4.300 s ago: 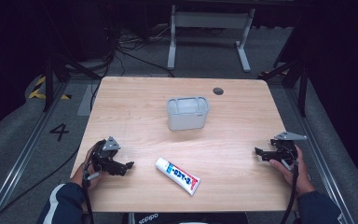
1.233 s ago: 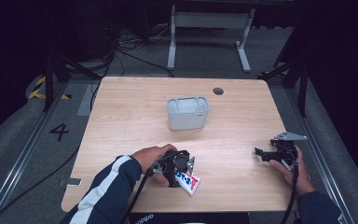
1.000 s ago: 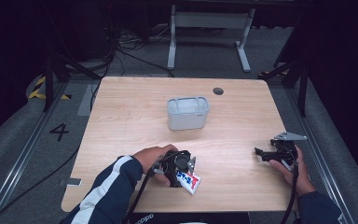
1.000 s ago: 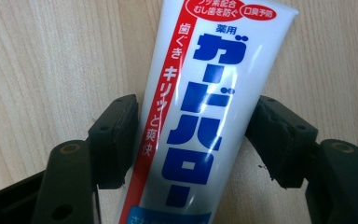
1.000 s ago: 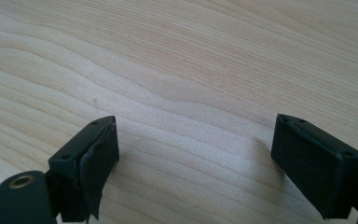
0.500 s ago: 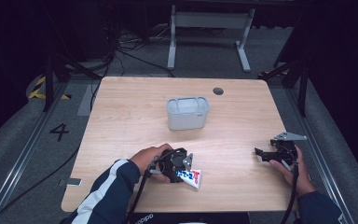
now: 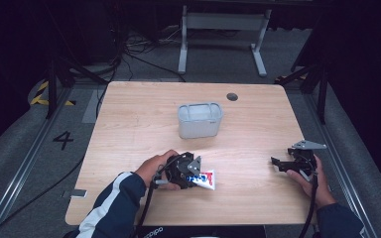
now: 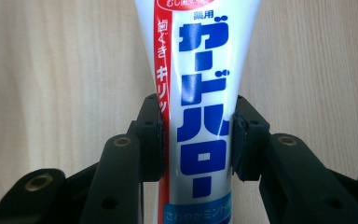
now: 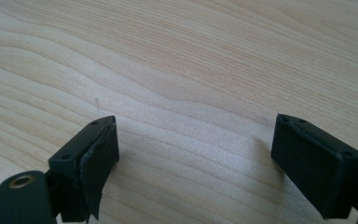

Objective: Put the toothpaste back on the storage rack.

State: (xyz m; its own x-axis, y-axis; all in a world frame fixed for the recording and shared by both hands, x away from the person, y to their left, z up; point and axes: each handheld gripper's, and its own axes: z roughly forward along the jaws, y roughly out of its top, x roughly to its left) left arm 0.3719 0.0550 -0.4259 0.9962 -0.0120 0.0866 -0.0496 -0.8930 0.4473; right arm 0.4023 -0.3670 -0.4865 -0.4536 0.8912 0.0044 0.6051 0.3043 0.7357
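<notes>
A white toothpaste tube (image 7: 206, 179) with blue and red lettering lies near the table's front edge, left of centre. My left gripper (image 7: 191, 174) is shut on it; in the left gripper view both pads (image 8: 153, 140) press the sides of the tube (image 8: 200, 93) over the wood. My right gripper (image 7: 278, 162) rests at the right side of the table, held by a hand. Its jaws stand wide apart over bare wood, gripper (image 9: 193, 154) holding nothing.
A grey open-topped plastic container (image 7: 200, 119) stands at the table's middle, beyond the tube. A dark round hole (image 7: 232, 96) marks the far right of the wooden table (image 7: 139, 114). Dark floor, cables and a metal stand lie around it.
My left hand came in from the table's left to the toothpaste tube and shut the gripper on it. Over the last second the tube turned slightly. The right gripper stayed still.
</notes>
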